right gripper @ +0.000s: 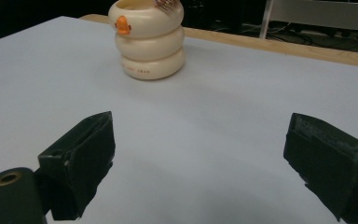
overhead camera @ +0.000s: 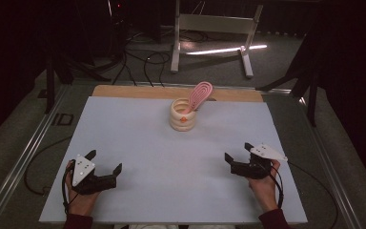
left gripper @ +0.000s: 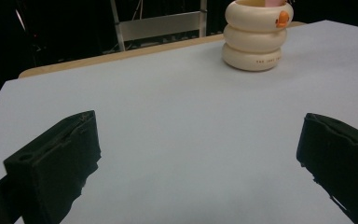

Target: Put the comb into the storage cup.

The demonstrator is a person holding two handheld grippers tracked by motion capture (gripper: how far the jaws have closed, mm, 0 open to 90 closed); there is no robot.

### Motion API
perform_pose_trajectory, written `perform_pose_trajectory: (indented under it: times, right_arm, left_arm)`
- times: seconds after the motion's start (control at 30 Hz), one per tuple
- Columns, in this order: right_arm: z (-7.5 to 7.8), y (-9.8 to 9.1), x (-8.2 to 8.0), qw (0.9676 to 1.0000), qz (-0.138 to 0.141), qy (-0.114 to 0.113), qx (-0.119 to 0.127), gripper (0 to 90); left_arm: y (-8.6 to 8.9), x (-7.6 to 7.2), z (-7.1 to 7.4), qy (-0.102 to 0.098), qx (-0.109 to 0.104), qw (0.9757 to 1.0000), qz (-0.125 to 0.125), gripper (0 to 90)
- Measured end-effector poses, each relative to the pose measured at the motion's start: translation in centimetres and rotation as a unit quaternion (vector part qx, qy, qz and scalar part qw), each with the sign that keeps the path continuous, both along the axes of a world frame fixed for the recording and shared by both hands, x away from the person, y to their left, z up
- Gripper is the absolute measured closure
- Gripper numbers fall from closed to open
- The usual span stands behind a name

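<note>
cream ringed cup [overhead camera: 182, 115] holds pink paddle [overhead camera: 198, 95]; both grippers wide open, empty.

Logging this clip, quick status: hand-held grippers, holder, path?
Left hand-held gripper open, empty. Right hand-held gripper open, empty. Cream ringed holder upright at far centre, pink slotted utensil leaning inside. White mat between bare.

- Pink slotted spoon [overhead camera: 199, 95]: lower end hidden inside cream holder [overhead camera: 182, 116].
- Holder [left gripper: 257, 33]: rim cut off by top edge in left gripper view.
- Holder lettering [right gripper: 141, 71]: too small to read.
</note>
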State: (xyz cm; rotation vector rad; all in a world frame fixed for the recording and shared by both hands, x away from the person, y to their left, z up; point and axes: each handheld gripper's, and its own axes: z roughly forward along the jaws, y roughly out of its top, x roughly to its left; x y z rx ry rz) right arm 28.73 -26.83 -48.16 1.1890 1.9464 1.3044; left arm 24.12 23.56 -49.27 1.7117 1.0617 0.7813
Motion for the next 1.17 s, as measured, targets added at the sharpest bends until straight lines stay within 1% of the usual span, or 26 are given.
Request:
perform_pose_trajectory:
  times: [0.1, 0.13, 0.17, 0.2, 0.23, 0.27, 0.3, 0.33, 0.4, 0.47, 0.5, 0.57, 0.73, 0.77, 0.8, 0.83, 0.87, 1.0, 1.17]
  right_arm:
    - [-0.1, -0.2, -0.4, 1.0000, 0.000, -0.005, -0.002, 8.8]
    - [-0.2, -0.4, -0.7, 0.9999, 0.001, -0.010, 0.004, 8.7]
    - [-0.2, -0.4, -0.7, 0.9999, 0.001, -0.010, 0.004, 8.7]
    - [-0.2, -0.5, -0.9, 0.9999, 0.001, -0.015, 0.005, 8.8]
    - [-0.3, -0.5, -1.0, 0.9998, 0.001, -0.018, 0.002, 8.8]
    - [-0.4, -0.6, -1.3, 0.9996, -0.002, -0.027, -0.007, 8.8]
    - [-0.4, -0.7, -1.5, 0.9994, -0.002, -0.033, -0.009, 8.7]
    - [-0.4, -0.7, -1.5, 0.9994, -0.002, -0.033, -0.009, 8.7]
    - [-0.4, -0.9, -1.9, 0.9991, -0.004, -0.041, -0.003, 8.8]
    - [-0.4, -1.1, -2.2, 0.9986, -0.006, -0.051, -0.007, 8.7]
    - [-0.4, -1.1, -2.2, 0.9986, -0.006, -0.051, -0.007, 8.7]
    - [-0.5, -1.5, -2.7, 0.9984, -0.011, -0.056, -0.003, 8.7]
    - [-0.6, -1.6, -2.9, 0.9983, -0.011, -0.057, -0.003, 8.7]
    - [-0.9, -1.6, -3.2, 0.9986, -0.007, -0.052, -0.005, 8.7]
    - [-0.9, -1.6, -3.2, 0.9986, -0.007, -0.052, -0.005, 8.7]
    - [-0.9, -1.6, -3.2, 0.9986, -0.007, -0.052, -0.005, 8.7]
    - [-1.0, -1.9, -3.2, 0.9988, -0.009, -0.048, 0.000, 8.7]
    - [-1.2, -2.0, -3.1, 0.9990, -0.011, -0.043, -0.006, 8.7]
    - [-1.2, -1.9, -3.0, 0.9991, -0.008, -0.042, -0.007, 8.7]
  left_arm:
    - [0.0, 0.0, 0.0, 0.000, 0.000, 1.0000, -0.002, 0.2]
    - [0.0, 0.0, 0.0, 0.000, 0.000, 1.0000, -0.004, 0.2]
    - [0.0, 0.0, 0.0, -0.001, -0.002, 1.0000, -0.005, 0.2]
    - [0.0, 0.0, 0.0, -0.001, -0.002, 1.0000, -0.006, 0.2]
    - [0.1, 0.0, 0.0, 0.000, -0.002, 1.0000, -0.007, 0.2]
    - [0.2, 0.1, -0.1, 0.002, -0.002, 1.0000, -0.008, 0.2]
    - [0.2, 0.1, -0.1, 0.002, -0.002, 1.0000, -0.008, 0.2]
    - [0.2, 0.1, -0.1, 0.002, -0.004, 0.9999, -0.009, 0.2]
    - [0.3, 0.0, 0.0, 0.001, -0.010, 0.9999, -0.009, 0.2]
    - [0.4, -0.1, 0.0, 0.000, -0.015, 0.9999, -0.009, 0.2]
    - [0.4, -0.1, 0.0, 0.000, -0.015, 0.9999, -0.009, 0.2]
    - [0.4, -0.1, 0.0, -0.001, -0.014, 0.9998, -0.011, 0.2]
    - [0.5, -0.2, 0.0, -0.001, -0.015, 0.9998, -0.012, 0.2]
    - [0.5, -0.2, 0.0, -0.001, -0.015, 0.9998, -0.012, 0.2]
    - [0.5, -0.2, 0.0, -0.001, -0.015, 0.9998, -0.012, 0.2]
    - [0.4, 0.0, -0.3, 0.003, -0.012, 0.9998, -0.012, 0.2]
    - [0.4, 0.0, -0.3, 0.004, -0.011, 0.9999, -0.012, 0.2]
    - [0.4, 0.0, -0.5, 0.008, -0.007, 0.9999, -0.009, 0.2]
    - [0.4, 0.1, -0.6, 0.009, -0.005, 0.9999, -0.007, 0.2]
